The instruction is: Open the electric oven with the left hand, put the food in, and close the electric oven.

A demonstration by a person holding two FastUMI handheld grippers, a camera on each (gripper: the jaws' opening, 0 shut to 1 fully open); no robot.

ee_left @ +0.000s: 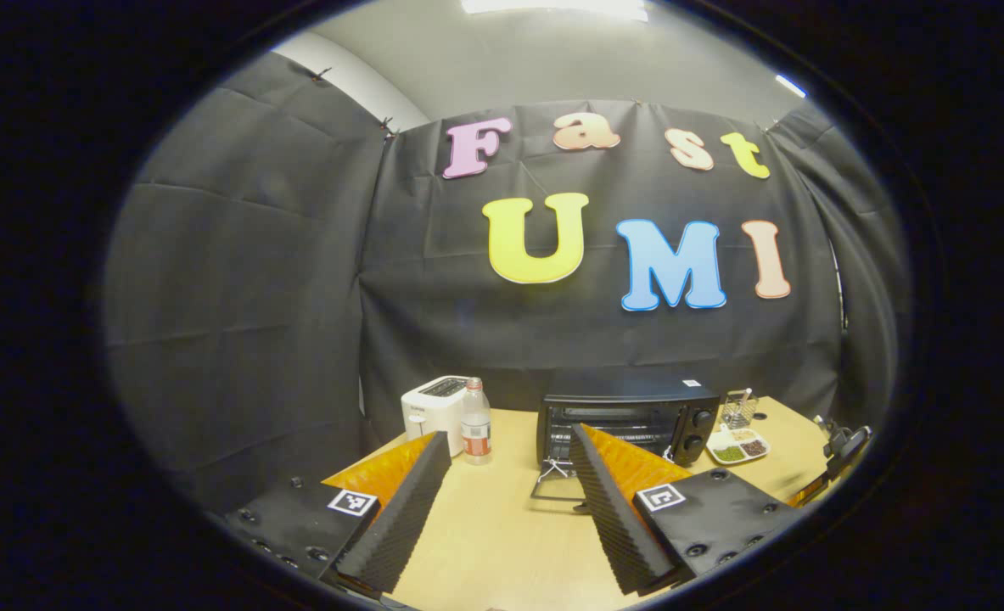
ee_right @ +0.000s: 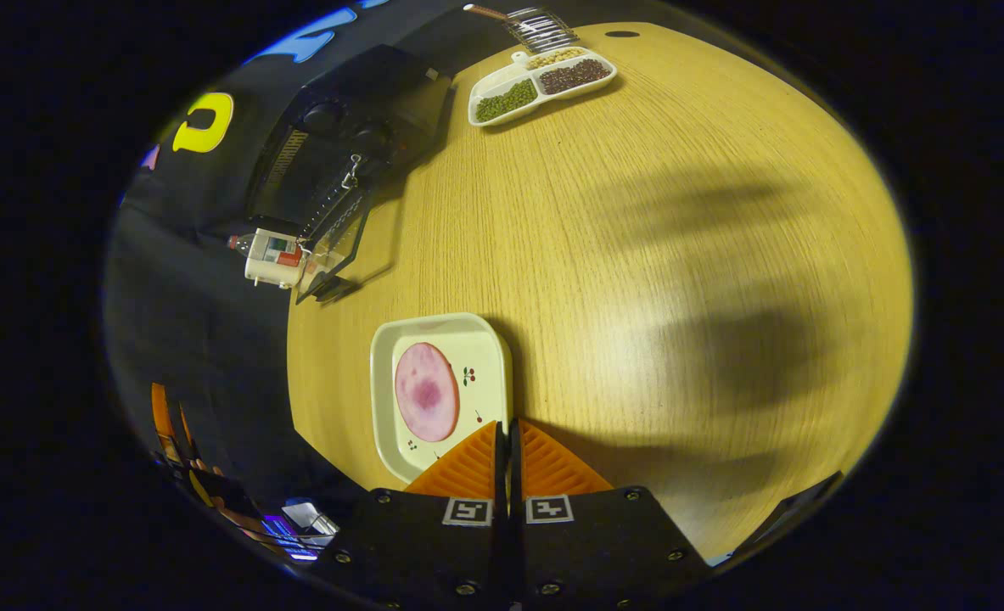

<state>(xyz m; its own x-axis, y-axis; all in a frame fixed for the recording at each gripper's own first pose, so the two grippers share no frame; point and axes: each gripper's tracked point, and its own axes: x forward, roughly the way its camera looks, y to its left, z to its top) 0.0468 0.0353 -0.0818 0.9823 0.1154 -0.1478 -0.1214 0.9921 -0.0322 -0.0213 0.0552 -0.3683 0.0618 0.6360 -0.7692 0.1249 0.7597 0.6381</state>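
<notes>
The oven door (ee_left: 557,479) was already seen dropped open in front of the electric oven (ee_left: 629,420), so the step in hand was judged to be the loading of the food. The plate (ee_right: 438,390) with its round slice of ham (ee_right: 425,392) lay on the surface (ee_right: 637,255) well short of the oven, on the near side of it. The right gripper (ee_right: 508,437) was held low over the plate's near edge, jaws pressed together at the rim; whether the rim was actually pinched could not be told. For a clean carry, a firm bite on the rim would be wanted, the plate kept level so the slice could not slide, and the approach made straight over the lowered door. The left gripper (ee_left: 510,475) was held back from the oven, pointed level at it, jaws spread wide and holding nothing. A toaster (ee_left: 435,412) and a bottle (ee_left: 476,422) stood just to the left of the oven, a divided dish (ee_left: 741,445) just to its right.
</notes>
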